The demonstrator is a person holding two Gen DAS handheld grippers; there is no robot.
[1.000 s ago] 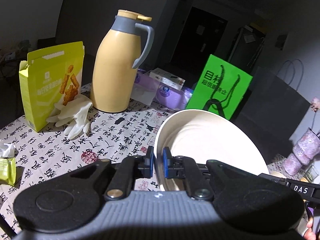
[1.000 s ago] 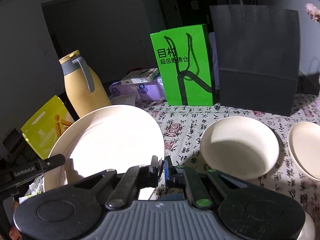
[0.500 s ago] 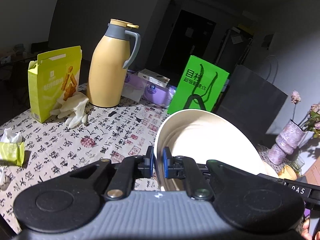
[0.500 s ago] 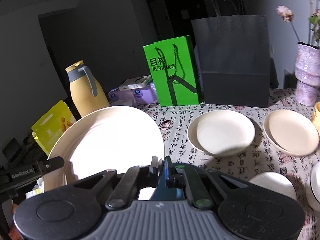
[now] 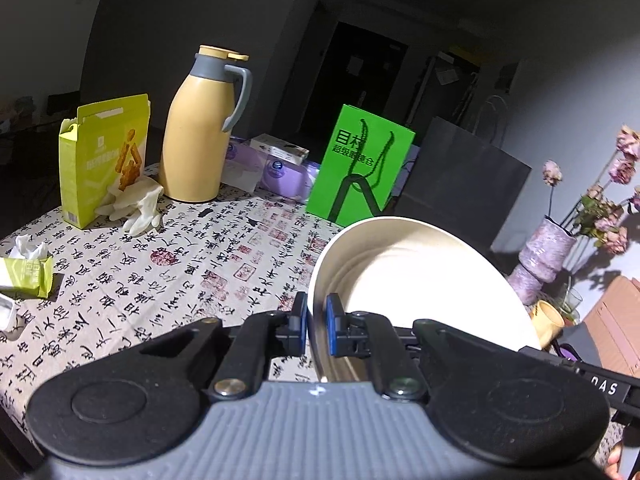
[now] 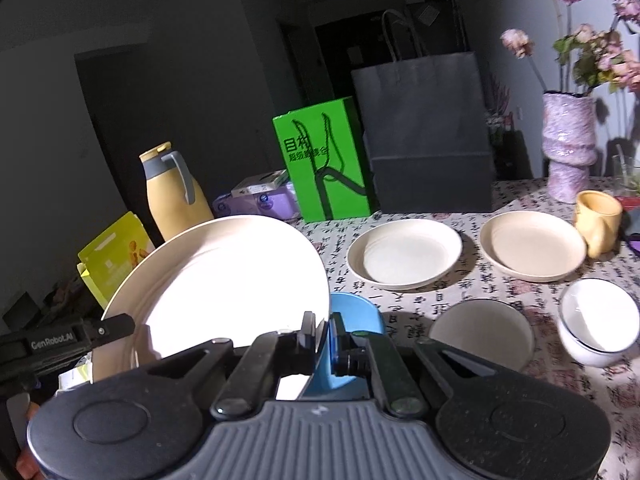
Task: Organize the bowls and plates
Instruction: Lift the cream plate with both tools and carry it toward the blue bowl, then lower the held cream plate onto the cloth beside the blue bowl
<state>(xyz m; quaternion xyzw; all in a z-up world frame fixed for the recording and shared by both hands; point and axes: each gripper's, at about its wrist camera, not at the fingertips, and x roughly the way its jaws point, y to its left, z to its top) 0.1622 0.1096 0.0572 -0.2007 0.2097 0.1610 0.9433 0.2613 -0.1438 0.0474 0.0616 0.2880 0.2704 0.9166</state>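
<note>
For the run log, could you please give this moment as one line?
held: large cream round plate | left gripper: shut on rim | right gripper: shut on opposite rim | plate: tilted, off table

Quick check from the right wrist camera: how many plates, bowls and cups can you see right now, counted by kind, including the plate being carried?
Plates: 3 – the held large plate, cream plate, beige plate
Bowls: 3 – blue bowl, cream bowl, white bowl
Cups: 1 – yellow cup
Total: 7
</note>
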